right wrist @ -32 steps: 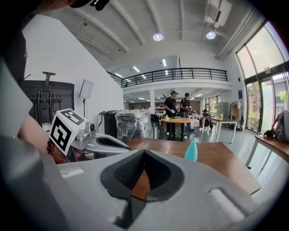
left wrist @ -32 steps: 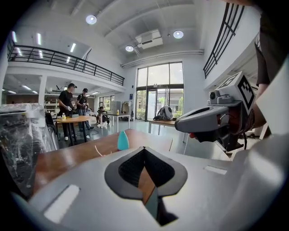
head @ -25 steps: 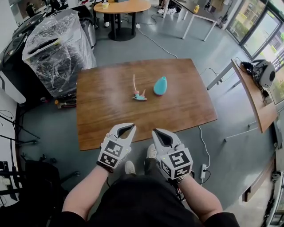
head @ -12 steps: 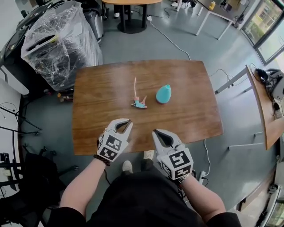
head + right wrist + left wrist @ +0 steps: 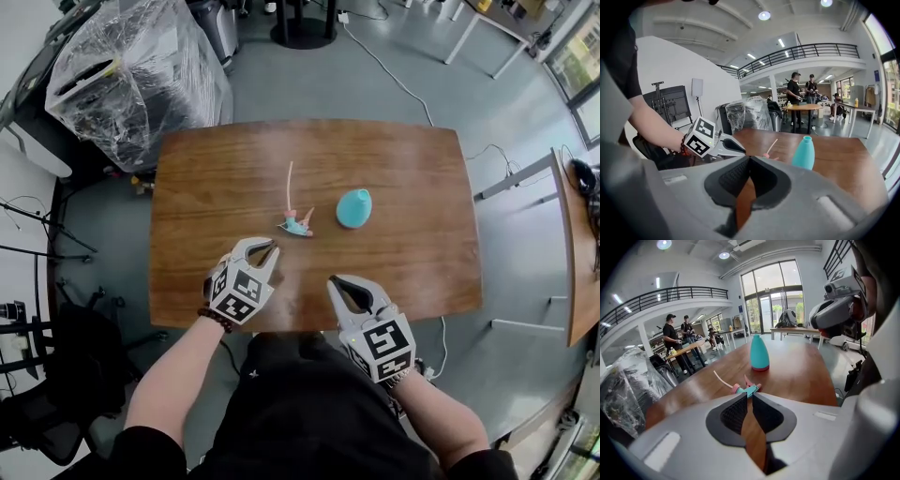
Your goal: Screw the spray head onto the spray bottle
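Advancing over the table toward the spray head, the left gripper is just cracking its empty jaws open; the right gripper is staying shut.

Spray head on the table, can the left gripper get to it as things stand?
Probably yes. The left gripper sits just short of the spray head, only bare table between them; its jaws have just been opening, with nothing between them.

Clothing: black short-sleeved top.
Wrist: dark beaded bracelet on the left.
Tools: left gripper and right gripper, pale grey shells, black-and-white marker cubes.
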`<state>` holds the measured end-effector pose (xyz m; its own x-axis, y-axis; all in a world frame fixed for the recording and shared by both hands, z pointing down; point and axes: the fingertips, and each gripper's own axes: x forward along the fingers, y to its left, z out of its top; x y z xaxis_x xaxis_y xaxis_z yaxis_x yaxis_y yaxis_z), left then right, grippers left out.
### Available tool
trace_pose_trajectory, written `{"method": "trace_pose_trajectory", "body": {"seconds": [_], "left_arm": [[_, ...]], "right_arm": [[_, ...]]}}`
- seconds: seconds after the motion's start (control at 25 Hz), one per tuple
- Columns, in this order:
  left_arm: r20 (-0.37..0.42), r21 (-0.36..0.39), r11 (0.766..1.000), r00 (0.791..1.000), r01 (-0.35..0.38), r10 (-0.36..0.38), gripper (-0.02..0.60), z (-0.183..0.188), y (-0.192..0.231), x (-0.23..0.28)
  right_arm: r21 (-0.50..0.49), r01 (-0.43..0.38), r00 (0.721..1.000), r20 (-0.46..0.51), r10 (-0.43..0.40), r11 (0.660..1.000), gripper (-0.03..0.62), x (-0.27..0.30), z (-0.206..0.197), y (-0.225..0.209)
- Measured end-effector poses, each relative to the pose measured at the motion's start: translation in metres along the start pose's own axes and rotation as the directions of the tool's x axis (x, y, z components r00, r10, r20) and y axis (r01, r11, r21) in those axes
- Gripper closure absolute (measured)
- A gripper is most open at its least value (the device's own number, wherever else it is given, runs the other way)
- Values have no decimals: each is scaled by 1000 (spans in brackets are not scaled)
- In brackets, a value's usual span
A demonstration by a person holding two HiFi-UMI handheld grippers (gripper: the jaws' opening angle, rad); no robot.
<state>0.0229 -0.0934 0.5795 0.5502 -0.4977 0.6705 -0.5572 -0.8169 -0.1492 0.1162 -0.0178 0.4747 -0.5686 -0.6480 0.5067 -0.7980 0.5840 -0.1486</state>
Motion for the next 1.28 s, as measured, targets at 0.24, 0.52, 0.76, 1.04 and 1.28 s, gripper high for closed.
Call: {"method": "trace_pose_trajectory", "body": {"seconds": [0.24, 0.52, 0.76, 1.04, 1.28], "left_arm": [[-68, 78, 996, 997, 45, -40, 523, -15, 10, 28], [-131, 162, 979, 986, 128, -107, 523, -30, 19, 52], [-165, 223, 955, 973, 194, -159, 523, -40, 23, 68], [-185, 239, 941, 963, 239, -197, 523, -47, 20, 79], [-168, 250, 941, 967, 228, -189, 557, -45, 20, 80]], "right_arm": [[18, 13, 1000, -13, -13, 1000, 602, 7, -1, -7], [70, 79, 997, -20, -78, 994, 602, 13, 3, -6], [96, 119, 993, -29, -117, 988, 602, 16, 3, 1], [110, 164, 986, -37, -161, 980, 602, 13, 2, -1], [105, 179, 984, -36, -176, 978, 602, 13, 5, -1]]}}
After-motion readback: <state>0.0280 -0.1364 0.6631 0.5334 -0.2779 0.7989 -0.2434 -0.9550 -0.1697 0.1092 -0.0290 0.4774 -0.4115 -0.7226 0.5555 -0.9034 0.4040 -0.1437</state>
